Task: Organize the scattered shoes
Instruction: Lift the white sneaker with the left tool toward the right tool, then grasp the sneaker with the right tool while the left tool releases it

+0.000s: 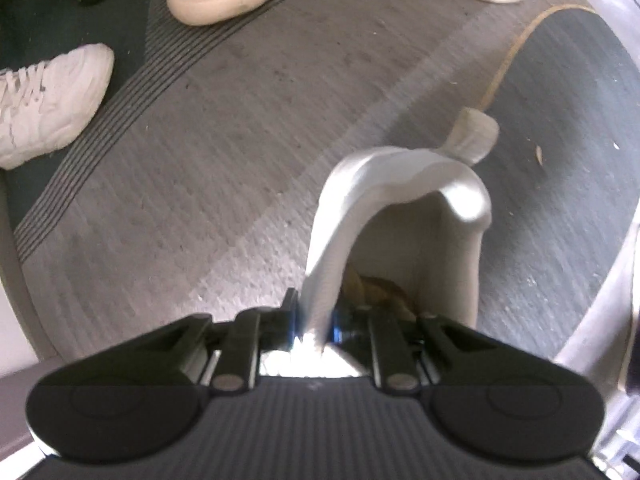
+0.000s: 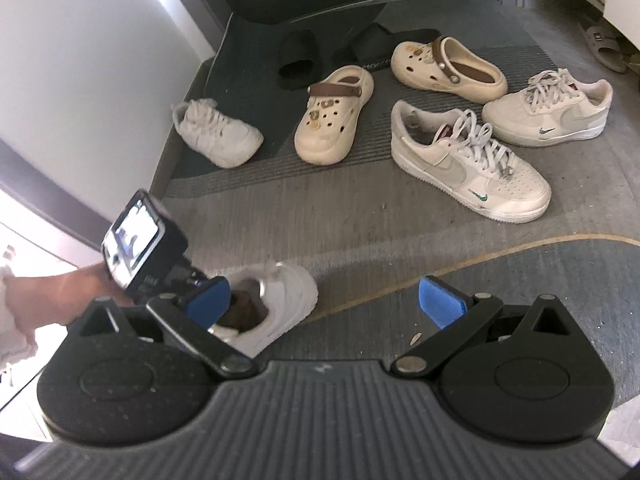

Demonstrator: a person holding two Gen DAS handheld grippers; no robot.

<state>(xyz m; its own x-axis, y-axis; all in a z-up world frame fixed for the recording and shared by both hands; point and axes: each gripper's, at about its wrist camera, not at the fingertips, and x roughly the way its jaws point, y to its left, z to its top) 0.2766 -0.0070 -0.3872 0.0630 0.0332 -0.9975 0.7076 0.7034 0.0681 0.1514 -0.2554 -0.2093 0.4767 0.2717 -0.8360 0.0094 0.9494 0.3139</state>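
- White leather filled the left wrist view: the left gripper [image 1: 316,320] was clenched on the collar wall of a small white sneaker [image 1: 396,216], one finger inside the opening and one outside, the pull tab [image 1: 474,132] standing at the far end.
- From the right wrist view that same sneaker [image 2: 280,300] sat low over the grey rug [image 2: 360,220], close to the curved tan line [image 2: 480,256]; whether its sole touched the rug could not be told.
- The right gripper [image 2: 332,304] hung released, blue pads [image 2: 442,300] spread wide with nothing between them, facing the rest of the shoes.
- Further back lay a matching small white sneaker [image 2: 218,138], two cream clogs [image 2: 332,116] and [image 2: 448,66] pointing different ways, two laced white trainers [image 2: 468,160] and [image 2: 548,110] at an angle to each other, and black slides [image 2: 298,58].
- Judged from this, the step in hand was carrying the held sneaker to its mate. The pinch caught only a thin, soft collar edge, so the shoe could have swung or slipped; keeping it low and moving evenly would have helped.
- Setting it down sole-flat, just beside the other small sneaker and pointing the same way, would have made a neat pair.
- The free gripper could have steadied the toe.
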